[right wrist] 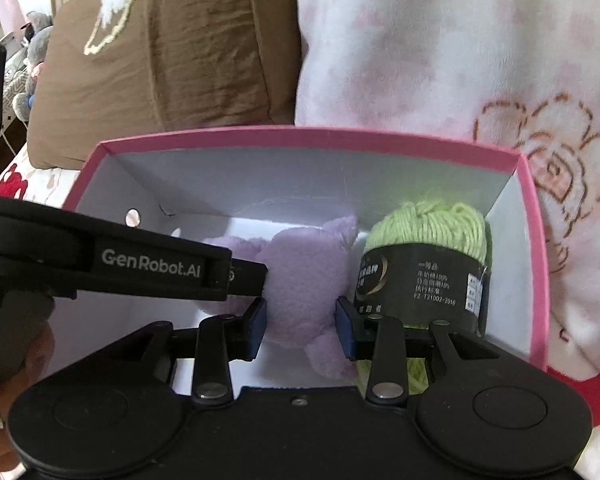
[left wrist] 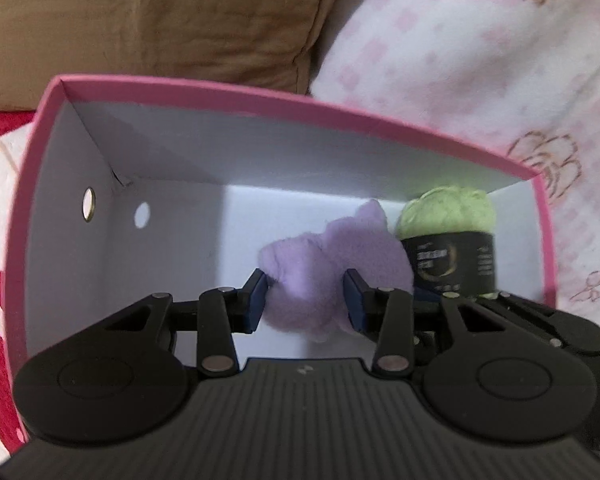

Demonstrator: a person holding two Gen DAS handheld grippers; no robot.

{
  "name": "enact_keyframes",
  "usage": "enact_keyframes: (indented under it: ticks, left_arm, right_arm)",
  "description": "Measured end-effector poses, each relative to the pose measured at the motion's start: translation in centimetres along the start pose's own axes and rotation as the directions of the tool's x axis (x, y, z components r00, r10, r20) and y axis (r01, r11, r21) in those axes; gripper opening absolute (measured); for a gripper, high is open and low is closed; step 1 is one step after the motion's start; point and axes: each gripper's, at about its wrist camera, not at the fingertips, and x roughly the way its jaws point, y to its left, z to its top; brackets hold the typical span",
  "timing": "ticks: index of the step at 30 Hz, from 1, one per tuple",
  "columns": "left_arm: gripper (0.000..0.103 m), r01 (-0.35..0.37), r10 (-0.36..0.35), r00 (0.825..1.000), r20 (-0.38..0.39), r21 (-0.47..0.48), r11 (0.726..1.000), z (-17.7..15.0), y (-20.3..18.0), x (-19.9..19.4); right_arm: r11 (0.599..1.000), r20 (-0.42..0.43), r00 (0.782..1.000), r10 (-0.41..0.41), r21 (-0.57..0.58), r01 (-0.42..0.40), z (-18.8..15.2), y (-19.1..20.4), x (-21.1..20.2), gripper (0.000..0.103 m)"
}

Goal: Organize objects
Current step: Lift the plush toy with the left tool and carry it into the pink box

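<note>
Both the left hand-held gripper [left wrist: 306, 298] and right hand-held gripper [right wrist: 300, 328] clench the purple plush [left wrist: 332, 268] inside the pink box [left wrist: 260, 100], beside the boxed green yarn [right wrist: 428, 264]; releasing remains.

the box [right wrist: 316, 138] i'm reaching into is looking like matt cardboard, pink outside and smooth pale paper inside, with a shiny metal eyelet [left wrist: 88, 204] in its side wall. my left gripper [left wrist: 306, 296] and right gripper [right wrist: 301, 328] are showing matt black plastic, ribbed on the body, with dull blue rubbery pads and small bright metal pins. the purple toy [right wrist: 300, 280] is looking like fuzzy fleece. the green yarn [right wrist: 428, 224] is looking soft and fibrous, wrapped in a glossy dark paper band [right wrist: 420, 284]. behind, a creased brown cloth cushion [right wrist: 172, 52] and a plush pink blanket [right wrist: 440, 48] are lying.
</note>
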Motion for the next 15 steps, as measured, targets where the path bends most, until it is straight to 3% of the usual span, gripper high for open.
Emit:
enact_keyframes:
  ticks: [9,12,15]
  left_arm:
    - [0.038,-0.021,0.021,1.000,0.002,0.017,1.000,-0.1,-0.5,0.5]
    - [0.038,-0.023,0.024,0.999,-0.021,0.077,0.997,0.9,-1.4,1.0]
    - [0.038,-0.052,0.053,0.999,-0.004,0.122,0.991,1.1,-2.3,0.9]
  right_arm:
    - [1.000,0.008,1.000,0.013,-0.021,-0.013,-0.5,0.0,0.0,0.040]
    - [0.992,0.020,0.999,-0.037,-0.123,0.039,-1.0,0.6,0.3,0.023]
    - [0.992,0.033,0.999,-0.043,-0.117,0.046,-1.1,0.3,0.2,0.017]
